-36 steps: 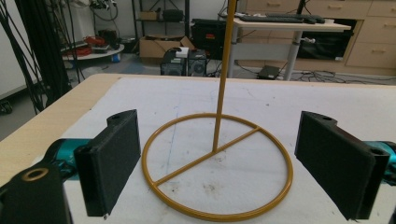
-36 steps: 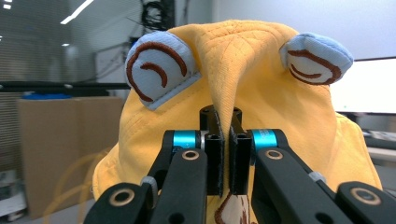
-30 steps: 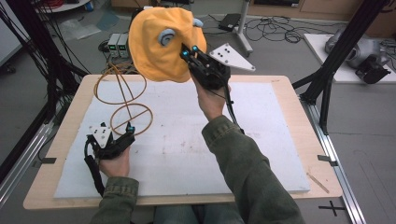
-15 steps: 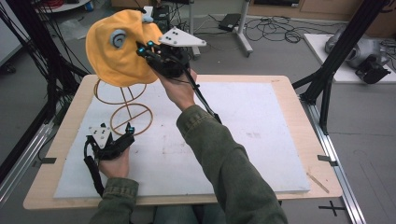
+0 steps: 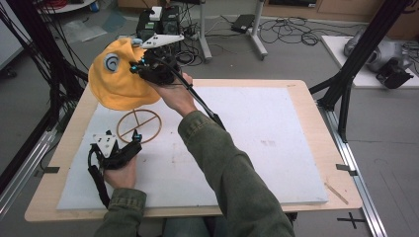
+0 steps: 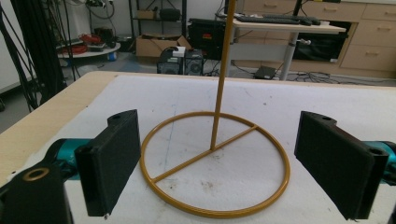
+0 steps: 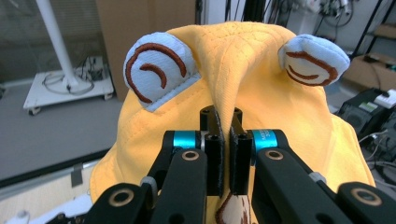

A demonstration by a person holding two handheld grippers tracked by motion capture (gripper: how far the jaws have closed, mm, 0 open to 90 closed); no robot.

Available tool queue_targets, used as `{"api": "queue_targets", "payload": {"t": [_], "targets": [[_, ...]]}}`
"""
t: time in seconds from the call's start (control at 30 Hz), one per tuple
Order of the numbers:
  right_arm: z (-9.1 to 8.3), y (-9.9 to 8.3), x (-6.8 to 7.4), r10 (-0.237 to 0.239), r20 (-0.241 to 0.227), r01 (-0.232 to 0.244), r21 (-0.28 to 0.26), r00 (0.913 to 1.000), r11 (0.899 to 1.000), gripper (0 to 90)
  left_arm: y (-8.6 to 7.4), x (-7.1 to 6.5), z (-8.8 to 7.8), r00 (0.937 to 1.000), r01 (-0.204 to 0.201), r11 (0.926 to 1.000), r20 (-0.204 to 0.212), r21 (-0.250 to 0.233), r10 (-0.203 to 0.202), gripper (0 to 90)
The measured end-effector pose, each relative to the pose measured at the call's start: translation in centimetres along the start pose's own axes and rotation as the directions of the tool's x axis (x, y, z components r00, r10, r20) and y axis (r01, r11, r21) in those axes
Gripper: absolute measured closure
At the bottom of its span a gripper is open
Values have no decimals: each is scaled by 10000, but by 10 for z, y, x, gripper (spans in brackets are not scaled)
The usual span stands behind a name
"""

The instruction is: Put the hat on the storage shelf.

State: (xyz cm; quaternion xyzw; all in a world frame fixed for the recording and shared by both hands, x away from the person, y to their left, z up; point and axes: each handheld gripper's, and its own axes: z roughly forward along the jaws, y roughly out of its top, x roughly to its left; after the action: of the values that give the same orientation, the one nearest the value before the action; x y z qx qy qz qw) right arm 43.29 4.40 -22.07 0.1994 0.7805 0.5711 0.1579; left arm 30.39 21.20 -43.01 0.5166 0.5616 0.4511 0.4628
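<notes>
A yellow hat (image 5: pixel 114 79) with pale blue ears hangs over the top of a gold wire stand (image 5: pixel 139 125) at the table's far left. My right gripper (image 5: pixel 134 67) is shut on a fold of the hat (image 7: pixel 229 84), its jaws pinching the fabric between the two ears. The stand's ring base (image 6: pixel 215 161) and upright rod (image 6: pixel 222 74) lie straight ahead of my left gripper (image 6: pixel 217 161), whose jaws stand wide apart on either side of the ring. In the high view the left gripper (image 5: pixel 134 139) rests on the mat just in front of the base, open.
A white mat (image 5: pixel 257 133) covers the wooden table (image 5: pixel 316 113). Black frame posts (image 5: pixel 356 59) rise at the left and right edges. Computers, cables and desk legs sit on the floor beyond the far edge.
My right gripper has carried the hat leftward from above the table's middle back to over the stand's top. The left gripper has stayed put by the base.
</notes>
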Motion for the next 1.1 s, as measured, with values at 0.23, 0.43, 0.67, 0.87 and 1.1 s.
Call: {"api": "queue_targets", "payload": {"t": [0.23,0.43,0.67,0.87,1.1], "targets": [[8,-4,2,-12,-290,25,466,9996,9989,878,0,0,0,10000,34,10000,-16,-23,-34,149],[12,-7,2,11,-316,10,637,9995,9980,871,0,0,1,10000,9,10000,-6,-20,-9,149],[13,-9,2,123,-361,-103,567,9993,9983,850,0,1,0,10000,70,10000,-14,-5,-70,149],[13,-10,-1,478,-503,-453,505,9976,9977,428,-1,0,0,10000,37,10000,-2,17,-37,149],[-2,-13,-13,734,-18,-733,239,9973,9970,190,-1,1,0,10000,8,10000,-12,14,-8,148]]}}
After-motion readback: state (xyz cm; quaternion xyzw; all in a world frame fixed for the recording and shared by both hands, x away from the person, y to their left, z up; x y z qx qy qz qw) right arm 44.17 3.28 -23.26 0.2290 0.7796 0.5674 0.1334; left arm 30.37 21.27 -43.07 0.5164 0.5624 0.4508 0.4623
